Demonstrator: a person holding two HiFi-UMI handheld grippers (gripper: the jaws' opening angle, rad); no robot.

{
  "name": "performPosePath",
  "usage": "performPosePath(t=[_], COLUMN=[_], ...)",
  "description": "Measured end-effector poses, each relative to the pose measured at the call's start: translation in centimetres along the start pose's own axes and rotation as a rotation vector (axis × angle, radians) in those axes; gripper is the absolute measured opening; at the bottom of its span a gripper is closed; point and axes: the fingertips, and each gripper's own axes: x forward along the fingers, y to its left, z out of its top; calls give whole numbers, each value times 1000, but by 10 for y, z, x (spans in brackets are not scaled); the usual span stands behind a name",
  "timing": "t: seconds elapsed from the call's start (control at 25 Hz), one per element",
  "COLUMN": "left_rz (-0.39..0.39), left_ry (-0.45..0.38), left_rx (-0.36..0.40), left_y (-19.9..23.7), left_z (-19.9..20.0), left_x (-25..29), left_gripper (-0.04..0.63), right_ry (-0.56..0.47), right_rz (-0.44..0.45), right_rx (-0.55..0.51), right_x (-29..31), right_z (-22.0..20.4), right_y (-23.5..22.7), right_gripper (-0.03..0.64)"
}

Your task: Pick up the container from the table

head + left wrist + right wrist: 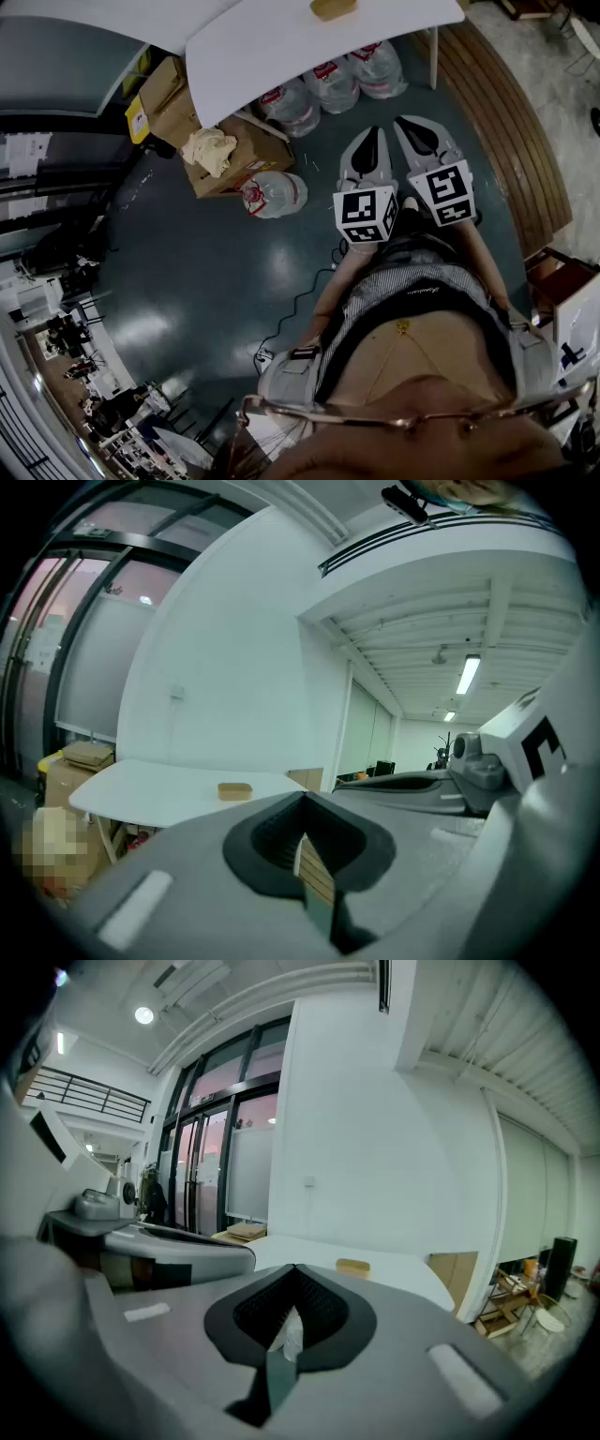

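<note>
A small tan container [333,8] lies on the white table [281,47] at the top of the head view. It also shows as a tan block [234,790] in the left gripper view and as a tan block [352,1267] in the right gripper view. My left gripper [367,141] and right gripper [420,131] are held side by side over the floor, well short of the table. Both have their jaws together with nothing between them.
Under and beside the table stand several large water bottles [333,84], and one water bottle [272,194] lies on the floor. Cardboard boxes [202,141] with a crumpled cloth [211,148] on top sit left of them. A wooden bench [511,131] curves along the right.
</note>
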Motion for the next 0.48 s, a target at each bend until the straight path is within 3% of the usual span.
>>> performPosePath(t=[0.2,0.48], left_rz=[13,26], left_ry=[-16,-16], left_rx=[-23,-49], left_y=[-7,-3], left_z=[-1,-4], left_x=[1,5], left_gripper=[2,2], right_ry=[-51,-42], right_rz=[4,0], right_rx=[29,75], right_x=[-9,-7], right_z=[0,-6], right_y=[-13,-25], right_gripper=[26,28])
